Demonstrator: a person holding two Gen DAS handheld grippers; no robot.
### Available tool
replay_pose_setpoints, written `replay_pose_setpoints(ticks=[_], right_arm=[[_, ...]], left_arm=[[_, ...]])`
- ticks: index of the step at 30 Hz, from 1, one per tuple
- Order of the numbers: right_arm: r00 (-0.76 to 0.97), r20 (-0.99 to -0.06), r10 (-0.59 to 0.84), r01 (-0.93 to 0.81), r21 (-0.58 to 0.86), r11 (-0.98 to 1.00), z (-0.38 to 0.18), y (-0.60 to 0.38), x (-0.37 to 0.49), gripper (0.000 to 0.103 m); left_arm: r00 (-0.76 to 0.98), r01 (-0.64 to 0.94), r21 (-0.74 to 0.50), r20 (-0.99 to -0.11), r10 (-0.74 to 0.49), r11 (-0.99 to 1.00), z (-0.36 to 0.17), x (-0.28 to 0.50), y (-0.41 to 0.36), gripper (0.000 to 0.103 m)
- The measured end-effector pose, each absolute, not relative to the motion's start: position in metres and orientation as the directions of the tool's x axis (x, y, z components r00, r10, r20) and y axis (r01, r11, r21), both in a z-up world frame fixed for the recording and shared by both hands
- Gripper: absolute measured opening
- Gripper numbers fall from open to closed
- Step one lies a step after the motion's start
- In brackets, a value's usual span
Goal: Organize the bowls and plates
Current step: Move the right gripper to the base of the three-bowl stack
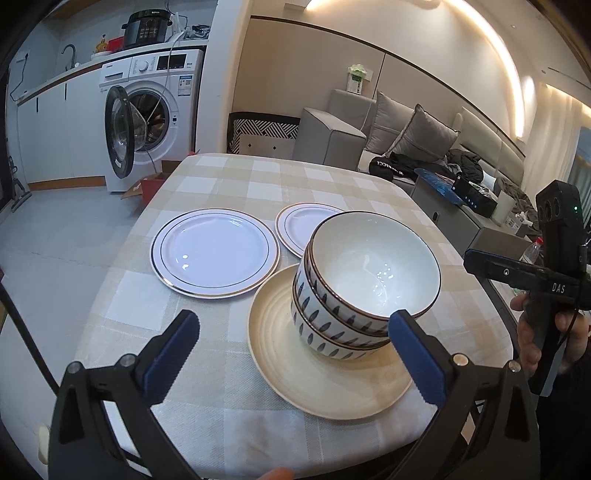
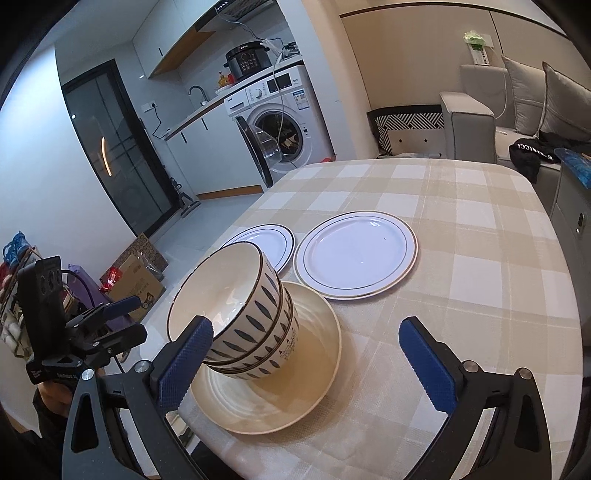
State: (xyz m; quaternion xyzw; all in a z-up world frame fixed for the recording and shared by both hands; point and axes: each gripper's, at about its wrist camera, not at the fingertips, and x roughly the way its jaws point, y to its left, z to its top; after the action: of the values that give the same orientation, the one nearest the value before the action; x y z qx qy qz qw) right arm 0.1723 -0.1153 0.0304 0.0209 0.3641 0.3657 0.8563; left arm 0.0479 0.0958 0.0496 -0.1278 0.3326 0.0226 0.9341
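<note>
Home, open-plan kitchen and living area: washing machine [image 1: 147,110] under counter with pressure cooker [image 1: 146,27] far left; grey sofa [image 1: 406,136] far right; checked table [image 1: 295,177] near.

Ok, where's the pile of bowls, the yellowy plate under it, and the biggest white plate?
stack of bowls [image 1: 369,273]: left wrist view, inside of the top bowl.
cream plate [image 1: 295,373]: left wrist view, bare front part of it.
large white plate [image 2: 356,254]: right wrist view, its flat middle.
</note>
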Motion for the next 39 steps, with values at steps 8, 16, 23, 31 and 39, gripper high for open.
replay_pose_setpoints(ticks=[8,16,23,31,39], right_arm=[[0.466,-0.630,0.621,-0.574,0.319,0.755,0.015,-0.121,0.177,0.102],[0.438,-0.634,0.637,-0.583,0.339,0.738,0.008,-0.111,0.181,0.102],[0.415,-0.642,0.645,-0.682,0.249,0.687,-0.001,-0.094,0.168,0.102],[0.413,-0.628,0.660,-0.789,0.116,0.604,-0.016,-0.079,0.159,0.103],[0.349,-0.656,0.669,-0.865,0.049,0.500,-0.032,-0.059,0.159,0.102]], left_arm=[[0.772,-0.147,-0.236,-0.635,-0.038,0.961,0.040,0.046,0.108,0.103],[0.767,-0.157,-0.256,-0.640,-0.046,0.954,0.033,0.049,0.115,0.103],[0.756,-0.124,-0.227,-0.652,-0.056,0.966,0.025,0.050,0.110,0.103],[0.730,-0.094,-0.182,-0.681,-0.057,0.979,0.013,0.058,0.102,0.103],[0.717,-0.003,-0.111,-0.693,-0.075,0.994,0.002,0.068,0.087,0.103]])
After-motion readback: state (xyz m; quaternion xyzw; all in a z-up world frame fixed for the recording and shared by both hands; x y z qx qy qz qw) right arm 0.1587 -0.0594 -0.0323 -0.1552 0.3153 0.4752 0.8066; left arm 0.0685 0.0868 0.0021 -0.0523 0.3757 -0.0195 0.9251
